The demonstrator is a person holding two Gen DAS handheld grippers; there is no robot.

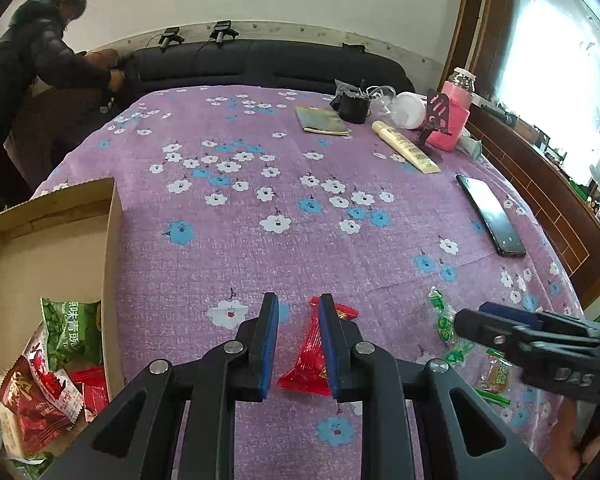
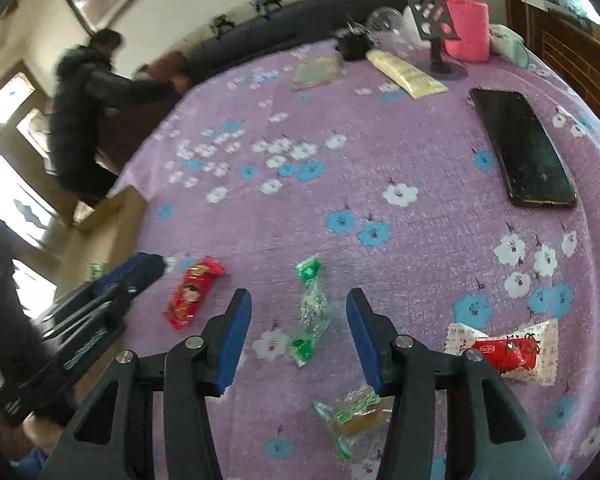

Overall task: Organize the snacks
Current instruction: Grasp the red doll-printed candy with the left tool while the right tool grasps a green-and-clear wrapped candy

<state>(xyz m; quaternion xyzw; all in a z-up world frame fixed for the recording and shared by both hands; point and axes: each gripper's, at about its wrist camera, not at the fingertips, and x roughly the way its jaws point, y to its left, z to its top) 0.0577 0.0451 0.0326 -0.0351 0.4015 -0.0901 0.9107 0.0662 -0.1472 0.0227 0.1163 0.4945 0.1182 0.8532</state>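
The left gripper (image 1: 299, 340) hangs over the flowered cloth (image 1: 260, 248), jaws apart and empty, a red snack packet (image 1: 314, 356) lying beneath them. The cardboard box (image 1: 112, 240) at left holds green and red packets. Right of it, the right gripper (image 2: 299, 336) gapes empty above a green-wrapped candy (image 2: 312, 304); a phone (image 2: 524, 148) lies beyond.

"DAS" on the right gripper (image 1: 466, 322); Chinese "味青豌" on the green snack packet (image 1: 74, 330).

phone (image 2: 524, 148), pink bottle (image 2: 466, 20), cream tube (image 2: 406, 74)
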